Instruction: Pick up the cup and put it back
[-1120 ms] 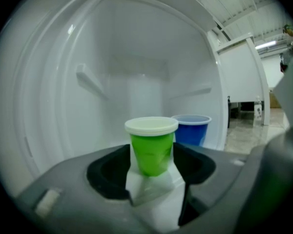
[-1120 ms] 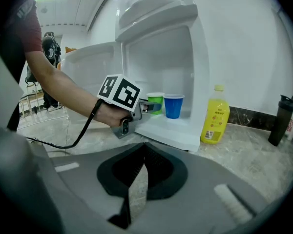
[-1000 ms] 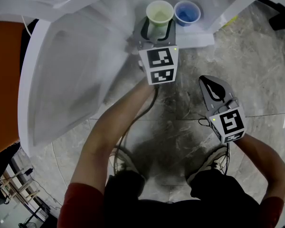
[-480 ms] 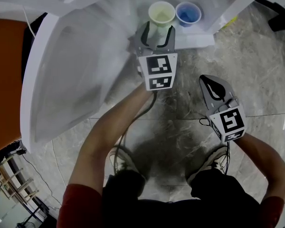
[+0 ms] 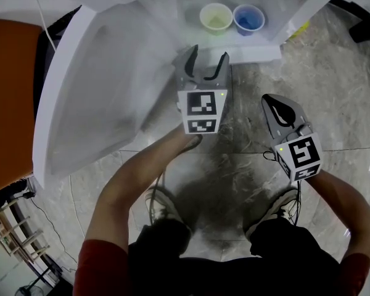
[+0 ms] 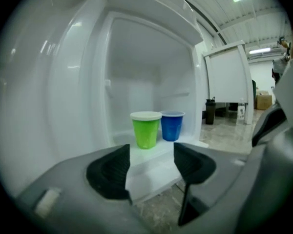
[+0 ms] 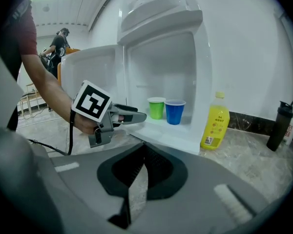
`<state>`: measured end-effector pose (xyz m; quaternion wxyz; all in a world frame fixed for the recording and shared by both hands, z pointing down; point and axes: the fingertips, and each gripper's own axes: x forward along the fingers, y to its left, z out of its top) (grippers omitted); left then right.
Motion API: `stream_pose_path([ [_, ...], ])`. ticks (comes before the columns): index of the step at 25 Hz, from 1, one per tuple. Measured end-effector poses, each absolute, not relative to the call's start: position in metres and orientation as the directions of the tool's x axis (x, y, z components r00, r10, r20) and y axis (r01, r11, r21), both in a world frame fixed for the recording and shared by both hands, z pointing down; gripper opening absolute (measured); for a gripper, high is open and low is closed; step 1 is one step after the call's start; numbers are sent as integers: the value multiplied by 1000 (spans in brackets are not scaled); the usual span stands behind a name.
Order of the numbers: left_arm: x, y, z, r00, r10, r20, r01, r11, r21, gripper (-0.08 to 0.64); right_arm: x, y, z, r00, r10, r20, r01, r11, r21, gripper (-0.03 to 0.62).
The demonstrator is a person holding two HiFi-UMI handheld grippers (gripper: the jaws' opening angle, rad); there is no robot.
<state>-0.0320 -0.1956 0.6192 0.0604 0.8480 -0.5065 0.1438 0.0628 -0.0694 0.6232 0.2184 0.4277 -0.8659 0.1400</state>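
A small white fridge stands open on the stone floor, its door swung wide to the left. Two claws are out. The left claw hangs level with the fridge's low front lip, jaws spread and nothing between them. The right claw is held off to the side over the floor, jaws pressed together on nothing. Only the right gripper view shows clearly the two bottles outside the fridge: a yellow bottle just beside its wall and a dark bottle farther right. Two cups sit inside on the bottom shelf (nearly touching): the green cup upright on the left, the blue cup on the right.
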Motion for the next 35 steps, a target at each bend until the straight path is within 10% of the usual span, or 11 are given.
stream_pose_path([
  [35, -64, -45, 605, 658, -696, 287, -715, -698, -52, 267, 24, -58, 612, -585, -642, 496, -749, 662, -25, 0],
])
